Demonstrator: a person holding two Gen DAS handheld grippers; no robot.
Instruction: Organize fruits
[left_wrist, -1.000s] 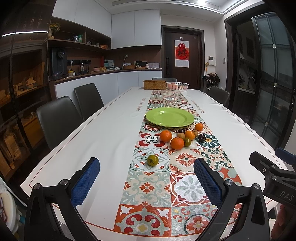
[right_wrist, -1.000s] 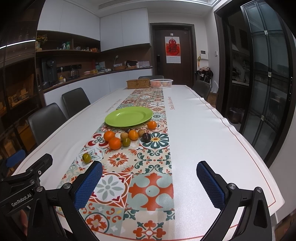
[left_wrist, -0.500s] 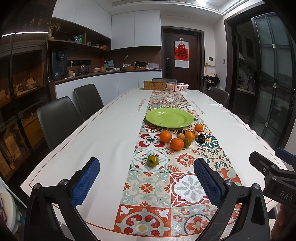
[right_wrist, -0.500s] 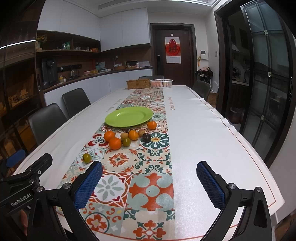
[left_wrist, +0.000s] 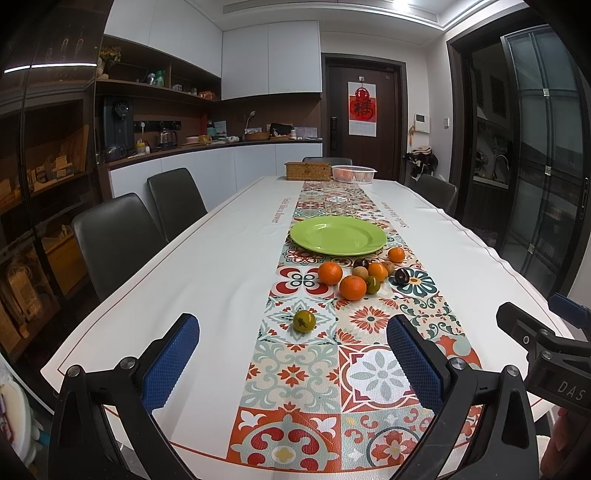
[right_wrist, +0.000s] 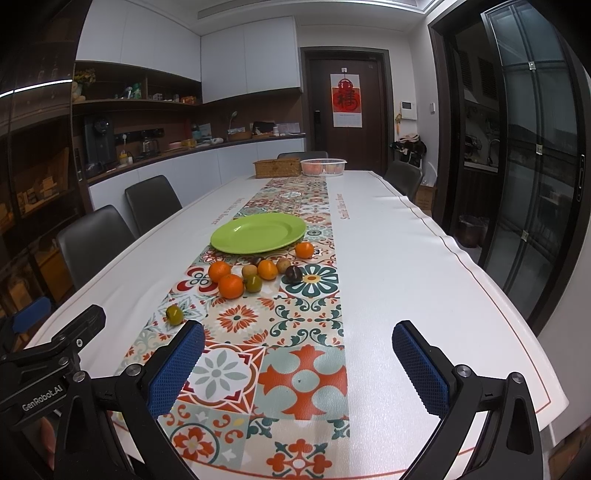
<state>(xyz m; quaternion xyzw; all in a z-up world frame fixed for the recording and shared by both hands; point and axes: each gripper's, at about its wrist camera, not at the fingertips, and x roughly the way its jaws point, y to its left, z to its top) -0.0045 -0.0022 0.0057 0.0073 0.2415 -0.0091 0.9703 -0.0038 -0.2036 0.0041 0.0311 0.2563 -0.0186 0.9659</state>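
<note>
A green plate (left_wrist: 338, 235) (right_wrist: 258, 232) lies on the patterned runner at mid table. In front of it sits a cluster of fruit: several oranges (left_wrist: 352, 287) (right_wrist: 231, 285), small brown and dark fruits (left_wrist: 401, 275) (right_wrist: 293, 273). One green-yellow fruit (left_wrist: 304, 321) (right_wrist: 174, 314) lies apart, nearer me. My left gripper (left_wrist: 291, 360) is open and empty above the table's near end, the lone fruit just beyond its fingers. My right gripper (right_wrist: 299, 365) is open and empty to the right of it.
A long white table (left_wrist: 207, 280) with a tiled runner (right_wrist: 303, 369). A wicker box (left_wrist: 307, 171) and a white basket (left_wrist: 352, 173) stand at the far end. Dark chairs (left_wrist: 114, 236) line the left side, and others stand at the far right.
</note>
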